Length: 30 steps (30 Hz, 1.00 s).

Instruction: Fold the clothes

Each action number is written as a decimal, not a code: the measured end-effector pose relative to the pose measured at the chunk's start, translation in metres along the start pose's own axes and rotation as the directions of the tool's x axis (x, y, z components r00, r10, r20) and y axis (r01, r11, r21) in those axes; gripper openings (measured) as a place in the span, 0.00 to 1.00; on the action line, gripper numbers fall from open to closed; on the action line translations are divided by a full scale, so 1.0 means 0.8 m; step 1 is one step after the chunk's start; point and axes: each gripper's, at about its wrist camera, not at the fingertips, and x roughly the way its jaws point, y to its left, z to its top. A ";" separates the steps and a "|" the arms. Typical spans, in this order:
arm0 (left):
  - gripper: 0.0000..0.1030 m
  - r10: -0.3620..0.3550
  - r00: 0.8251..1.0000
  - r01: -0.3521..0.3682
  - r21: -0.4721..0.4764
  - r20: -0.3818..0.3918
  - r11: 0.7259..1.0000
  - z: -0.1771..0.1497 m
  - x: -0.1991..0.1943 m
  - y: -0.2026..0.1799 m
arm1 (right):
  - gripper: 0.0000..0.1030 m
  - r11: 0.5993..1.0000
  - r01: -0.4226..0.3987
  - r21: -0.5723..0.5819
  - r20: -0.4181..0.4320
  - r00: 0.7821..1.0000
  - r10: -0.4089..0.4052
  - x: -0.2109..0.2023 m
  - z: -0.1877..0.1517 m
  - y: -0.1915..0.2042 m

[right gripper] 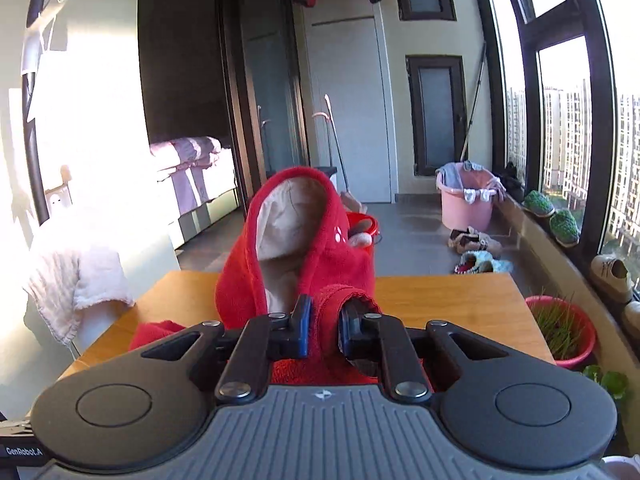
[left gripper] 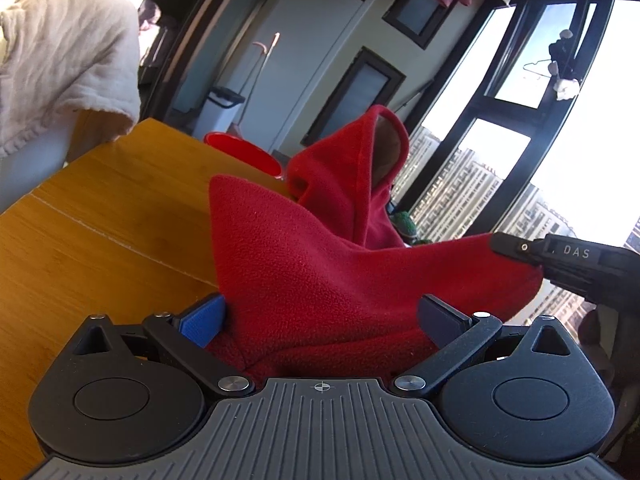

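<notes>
A red fleece hooded garment (left gripper: 320, 264) hangs lifted over the wooden table (left gripper: 100, 216), its hood (left gripper: 372, 152) standing up. My left gripper (left gripper: 320, 316) has its fingers wide apart with red fleece bunched between them; the cloth fills the gap but the pads do not pinch it. The right gripper shows in the left wrist view (left gripper: 520, 250) at the right, clamped on a stretched corner of the fleece. In the right wrist view my right gripper (right gripper: 324, 332) is shut on a fold of the garment (right gripper: 332, 264), whose hood lining faces the camera.
A cream towel (left gripper: 68, 60) hangs at the table's left, also in the right wrist view (right gripper: 76, 284). A red basin (left gripper: 244, 152) is behind the table. A pink tub (right gripper: 468, 196), shoes (right gripper: 476, 240), a red plant pot (right gripper: 560, 332) and windows lie to the right.
</notes>
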 end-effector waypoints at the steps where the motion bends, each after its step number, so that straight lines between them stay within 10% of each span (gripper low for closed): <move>1: 1.00 -0.001 1.000 0.001 -0.001 -0.005 1.000 0.000 0.001 0.000 | 0.13 1.000 0.001 -0.003 0.027 1.000 -0.001 -0.007 0.009 -0.003; 10: 1.00 0.039 0.997 -0.040 -0.010 -0.062 0.999 0.000 0.013 -0.001 | 0.13 0.991 0.132 0.024 -0.222 0.967 -0.123 0.036 -0.093 -0.063; 24: 1.00 0.056 0.995 -0.057 -0.010 -0.088 0.998 -0.002 0.017 0.000 | 0.25 0.999 0.033 0.043 -0.024 0.999 -0.032 -0.038 -0.042 -0.028; 30: 1.00 0.055 0.994 -0.056 -0.016 -0.094 0.998 -0.002 0.017 -0.001 | 0.28 0.996 0.040 0.086 -0.211 0.977 -0.021 0.006 -0.093 -0.034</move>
